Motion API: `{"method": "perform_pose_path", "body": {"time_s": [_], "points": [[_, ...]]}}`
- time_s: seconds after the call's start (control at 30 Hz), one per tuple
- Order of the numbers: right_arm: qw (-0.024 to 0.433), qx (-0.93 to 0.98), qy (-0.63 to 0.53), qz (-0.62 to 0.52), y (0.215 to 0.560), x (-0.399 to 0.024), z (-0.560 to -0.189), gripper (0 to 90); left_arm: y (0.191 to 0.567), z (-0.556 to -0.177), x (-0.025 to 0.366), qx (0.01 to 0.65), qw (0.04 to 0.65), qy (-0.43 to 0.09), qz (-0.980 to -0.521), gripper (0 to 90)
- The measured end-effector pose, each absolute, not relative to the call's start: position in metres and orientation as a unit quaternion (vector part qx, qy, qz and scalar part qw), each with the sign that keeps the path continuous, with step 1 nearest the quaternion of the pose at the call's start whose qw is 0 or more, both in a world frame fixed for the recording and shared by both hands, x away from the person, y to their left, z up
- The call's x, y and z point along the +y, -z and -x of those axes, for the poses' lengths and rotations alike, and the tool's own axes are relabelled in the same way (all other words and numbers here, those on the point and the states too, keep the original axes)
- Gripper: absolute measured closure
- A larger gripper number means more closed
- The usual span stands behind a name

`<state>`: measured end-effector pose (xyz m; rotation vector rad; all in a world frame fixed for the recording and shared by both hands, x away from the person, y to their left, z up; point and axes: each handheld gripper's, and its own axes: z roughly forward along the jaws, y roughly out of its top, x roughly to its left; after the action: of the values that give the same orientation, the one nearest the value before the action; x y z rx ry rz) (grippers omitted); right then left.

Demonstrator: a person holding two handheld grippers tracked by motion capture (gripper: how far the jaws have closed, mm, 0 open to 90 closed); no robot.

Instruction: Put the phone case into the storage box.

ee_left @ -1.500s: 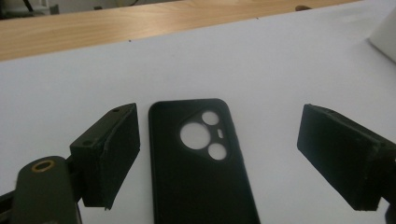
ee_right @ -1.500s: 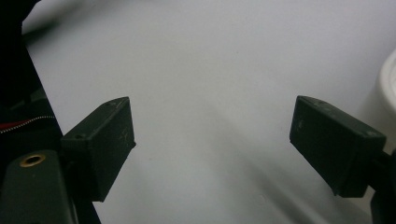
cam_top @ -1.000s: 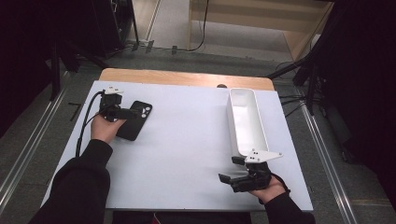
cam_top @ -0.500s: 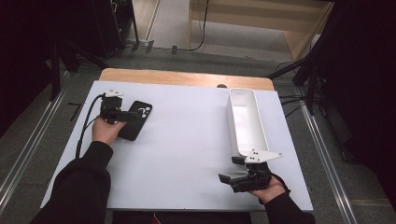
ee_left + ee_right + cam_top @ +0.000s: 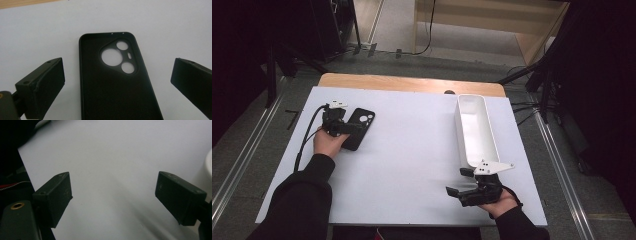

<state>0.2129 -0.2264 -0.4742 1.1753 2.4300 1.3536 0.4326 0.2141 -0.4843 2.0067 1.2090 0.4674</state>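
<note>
White tabletop point(image 5: 412, 165) spreads wide and bare in front of us, with a long white bin point(image 5: 475, 131) standing along its right side and the black phone case point(image 5: 358, 128) lying flat, hollow side up, near the left edge. Our left gripper point(image 5: 354, 128) hangs over the case with its jaws spread wide to either side and touching nothing, so we judge the best grip comes from lowering squarely and closing across the narrow width, below the camera cutout. Our right gripper point(image 5: 458, 192) waits wide open and empty by the near edge, just beside the bin's near end, leaving the middle free for carrying across.
</note>
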Motion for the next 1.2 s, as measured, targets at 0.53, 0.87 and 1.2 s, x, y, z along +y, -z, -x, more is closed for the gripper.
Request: {"method": "perform_pose_path", "body": {"time_s": [0.53,0.87,1.2], "points": [[0.059,0.803,-0.448,-0.388,0.474,-0.226,-0.213,12.5,0.505,-0.433,0.211,0.472,0.331,-0.189,-0.795,0.0],[0.059,0.803,-0.447,-0.389,0.474,-0.226,-0.213,12.5,0.507,-0.433,0.207,0.472,0.31,-0.194,-0.802,0.0],[0.06,0.804,-0.446,-0.389,0.474,-0.226,-0.213,12.5,0.508,-0.431,0.203,0.467,0.299,-0.204,-0.807,0.0]]}}
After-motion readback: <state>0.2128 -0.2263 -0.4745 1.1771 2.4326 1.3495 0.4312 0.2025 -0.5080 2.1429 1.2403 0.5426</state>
